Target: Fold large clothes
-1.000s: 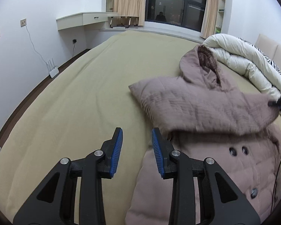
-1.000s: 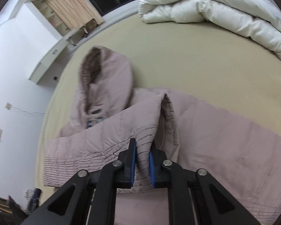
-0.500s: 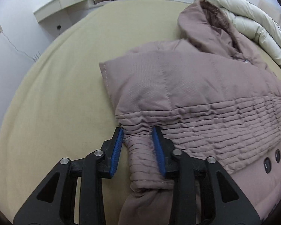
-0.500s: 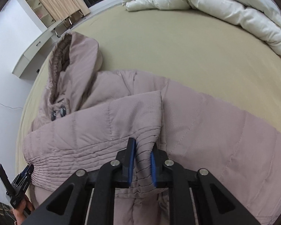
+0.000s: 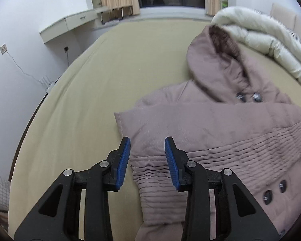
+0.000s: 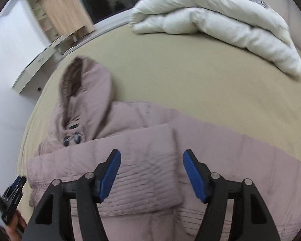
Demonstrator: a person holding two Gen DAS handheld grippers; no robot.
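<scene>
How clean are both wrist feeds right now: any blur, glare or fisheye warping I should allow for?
Left wrist view: mostly sharp; the mauve quilted hooded coat shows clear stitching, while the room's lines curve with fisheye distortion. Right wrist view: motion blur smears the coat's brown-trimmed hood and the white folded duvet; the right tongs look crisp. Soft, even lighting; no glare.
</scene>
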